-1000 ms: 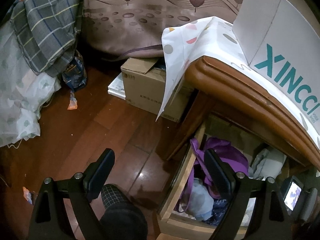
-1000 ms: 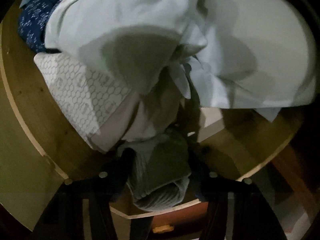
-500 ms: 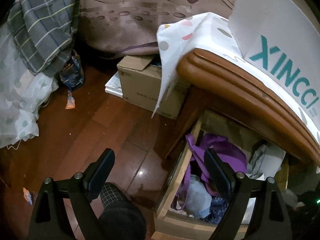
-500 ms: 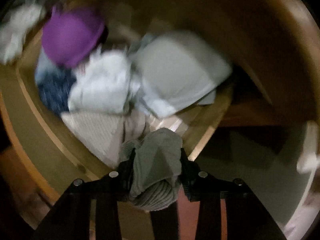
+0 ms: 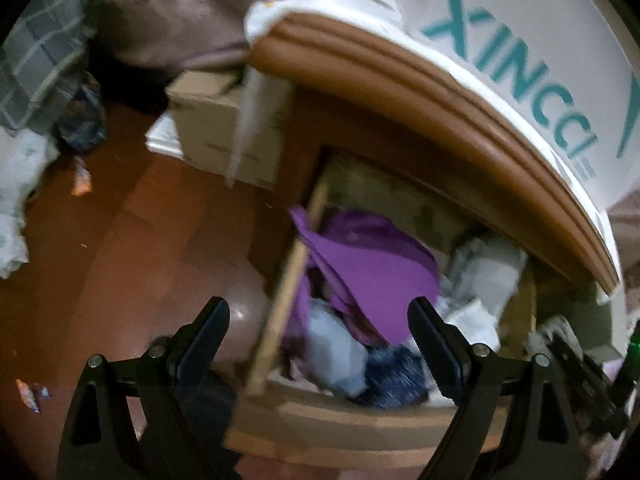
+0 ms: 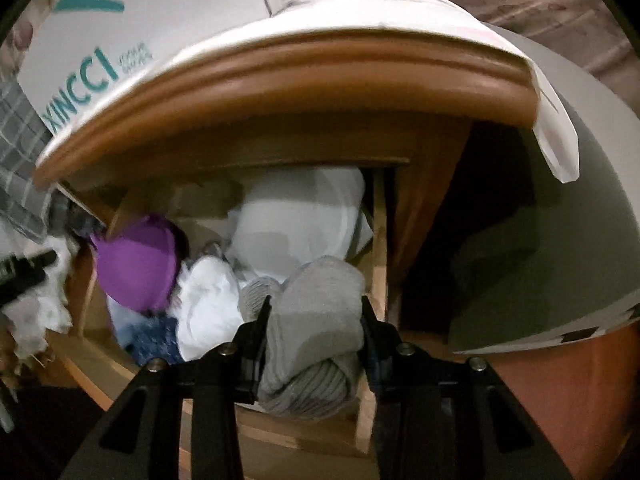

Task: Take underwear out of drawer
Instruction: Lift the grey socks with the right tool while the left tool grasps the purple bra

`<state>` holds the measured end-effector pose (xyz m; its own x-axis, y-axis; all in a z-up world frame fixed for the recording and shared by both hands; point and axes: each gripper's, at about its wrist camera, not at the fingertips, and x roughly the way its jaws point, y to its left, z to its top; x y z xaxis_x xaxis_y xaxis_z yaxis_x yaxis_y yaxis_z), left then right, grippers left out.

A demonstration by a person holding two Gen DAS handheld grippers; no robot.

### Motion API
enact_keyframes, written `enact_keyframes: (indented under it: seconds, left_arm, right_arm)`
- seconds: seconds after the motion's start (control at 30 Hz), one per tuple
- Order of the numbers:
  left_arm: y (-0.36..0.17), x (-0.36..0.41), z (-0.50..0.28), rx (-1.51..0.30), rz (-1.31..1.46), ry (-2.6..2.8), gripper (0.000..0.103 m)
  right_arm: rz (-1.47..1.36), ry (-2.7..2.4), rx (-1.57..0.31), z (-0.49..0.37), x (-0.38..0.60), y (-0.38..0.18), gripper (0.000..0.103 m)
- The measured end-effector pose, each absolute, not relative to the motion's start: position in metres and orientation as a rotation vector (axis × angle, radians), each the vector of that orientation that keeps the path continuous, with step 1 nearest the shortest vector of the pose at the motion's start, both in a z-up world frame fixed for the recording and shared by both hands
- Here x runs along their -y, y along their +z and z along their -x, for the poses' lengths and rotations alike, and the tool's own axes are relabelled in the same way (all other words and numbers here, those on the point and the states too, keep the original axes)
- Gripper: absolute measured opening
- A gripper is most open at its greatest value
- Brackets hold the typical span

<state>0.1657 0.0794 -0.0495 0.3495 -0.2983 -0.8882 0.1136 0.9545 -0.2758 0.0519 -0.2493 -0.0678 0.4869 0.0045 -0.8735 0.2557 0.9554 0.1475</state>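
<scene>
our right gripper [image 6: 314,320] pinches a grey rolled garment [image 6: 316,336], lifted above the open drawer [image 6: 378,240]. our left gripper [image 5: 318,330] hangs spread and empty over it. what is left, we judge: carrying the piece clear and setting it down.

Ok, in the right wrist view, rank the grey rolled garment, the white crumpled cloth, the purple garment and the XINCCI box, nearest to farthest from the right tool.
1. Grey rolled garment: clamped in the right tool.
2. White crumpled cloth: just left, in the drawer.
3. Purple garment: farther left in the drawer.
4. XINCCI box: on the cabinet top, upper left.
</scene>
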Motion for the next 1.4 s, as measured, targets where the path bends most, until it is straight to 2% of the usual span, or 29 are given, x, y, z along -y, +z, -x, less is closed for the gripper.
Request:
enact_keyframes:
  seconds: [0.3,0.73,1.0,1.27,1.4]
  left_arm:
    - [-0.066,-0.048,-0.163,-1.264,0.171,-0.301,0.088]
    - [-0.105,-0.030,-0.175,-1.364,0.351,-0.286,0.084]
    - [-0.110,-0.020,-0.187,-1.380,0.362,-0.307,0.066]
    - [-0.115,-0.003,-0.198,-1.388,0.348,-0.296,0.065]
    - [-0.120,-0.001,-0.200,-1.388,0.357,-0.293,0.044]
  right_arm:
    - [-0.304,-0.160,-0.986,-0.043,0.254,-0.054,0.038]
    - [-0.380,-0.167,-0.920,-0.031,0.271,-0.036,0.038]
    - [-0.389,-0.156,-0.916,-0.032,0.271,-0.034,0.038]
    - [-0.394,-0.172,-0.910,-0.029,0.274,-0.032,0.038]
    - [-0.396,-0.169,-0.915,-0.030,0.273,-0.033,0.038]
